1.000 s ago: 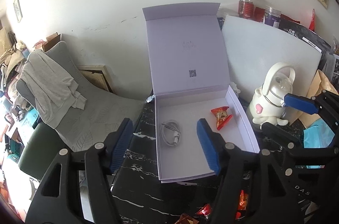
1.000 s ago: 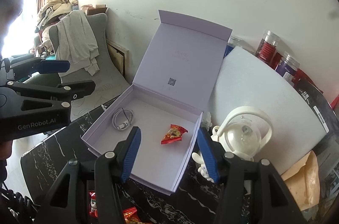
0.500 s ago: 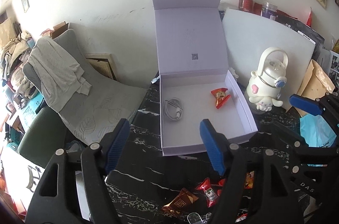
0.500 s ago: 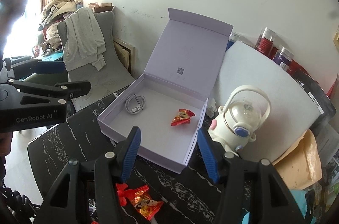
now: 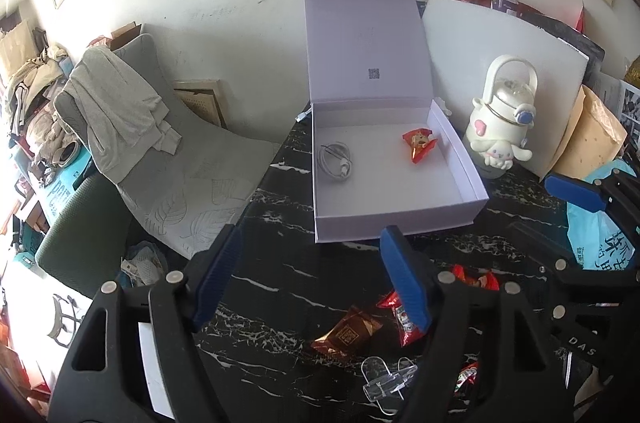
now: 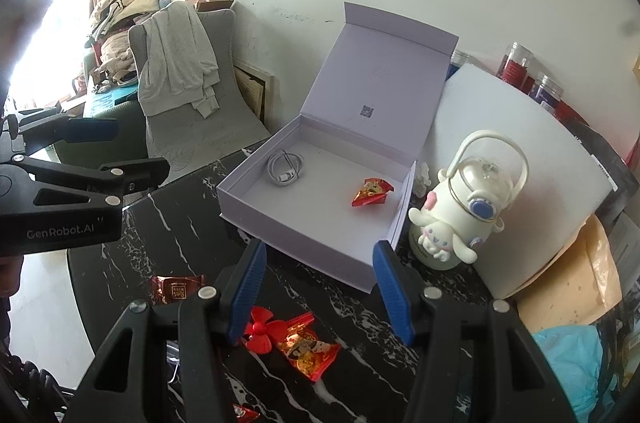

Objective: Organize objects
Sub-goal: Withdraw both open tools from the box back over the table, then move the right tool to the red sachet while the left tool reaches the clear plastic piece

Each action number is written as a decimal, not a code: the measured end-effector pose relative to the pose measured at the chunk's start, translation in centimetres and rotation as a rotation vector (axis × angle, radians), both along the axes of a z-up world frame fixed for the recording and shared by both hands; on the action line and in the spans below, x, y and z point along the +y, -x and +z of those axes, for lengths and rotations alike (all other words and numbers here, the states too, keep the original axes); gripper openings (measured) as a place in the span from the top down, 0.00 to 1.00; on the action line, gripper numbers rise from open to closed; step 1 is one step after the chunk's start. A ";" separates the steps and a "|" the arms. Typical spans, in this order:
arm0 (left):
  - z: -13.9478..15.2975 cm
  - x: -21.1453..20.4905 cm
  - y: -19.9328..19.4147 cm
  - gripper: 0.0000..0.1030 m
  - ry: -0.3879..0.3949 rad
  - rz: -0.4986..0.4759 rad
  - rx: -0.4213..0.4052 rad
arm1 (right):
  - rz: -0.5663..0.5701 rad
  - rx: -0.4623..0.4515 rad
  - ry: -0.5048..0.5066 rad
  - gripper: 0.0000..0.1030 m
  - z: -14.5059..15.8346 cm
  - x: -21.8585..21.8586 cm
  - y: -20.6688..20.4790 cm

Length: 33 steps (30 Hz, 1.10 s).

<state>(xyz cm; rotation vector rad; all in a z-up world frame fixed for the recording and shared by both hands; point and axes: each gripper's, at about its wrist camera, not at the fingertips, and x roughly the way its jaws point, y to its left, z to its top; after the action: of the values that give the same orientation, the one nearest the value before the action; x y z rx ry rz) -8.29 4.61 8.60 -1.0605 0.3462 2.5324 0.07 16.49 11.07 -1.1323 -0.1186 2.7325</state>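
Left gripper (image 5: 310, 275): jaws apart, empty, above the black marble table (image 5: 280, 263). Right gripper (image 6: 318, 289): jaws apart, empty. The open lavender box (image 6: 304, 235) stands on the table, containing a coiled white cable (image 6: 286, 169) and a red snack packet (image 6: 370, 191). More packets (image 5: 400, 311) lie on the table near the grippers.

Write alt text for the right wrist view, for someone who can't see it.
An open lavender box on a black marble table holds a coiled white cable and a red snack packet. The open right gripper hovers over more red packets lying in front of the box.
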 end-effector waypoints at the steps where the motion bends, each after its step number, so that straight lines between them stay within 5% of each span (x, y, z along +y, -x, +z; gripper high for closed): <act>1: -0.2 -0.2 -0.3 0.31 0.002 0.002 -0.001 | 0.003 -0.003 0.001 0.46 -0.2 -0.2 -0.2; 33: -8.8 -3.8 -7.8 0.30 0.013 -0.021 -0.153 | 0.056 -0.138 0.096 0.46 -9.2 -4.9 -6.6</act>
<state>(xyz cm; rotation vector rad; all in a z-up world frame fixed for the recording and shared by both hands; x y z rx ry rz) -0.47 0.78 -0.24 -1.2402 0.3298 2.4153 6.68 11.62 1.86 -1.3635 -0.0383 2.7326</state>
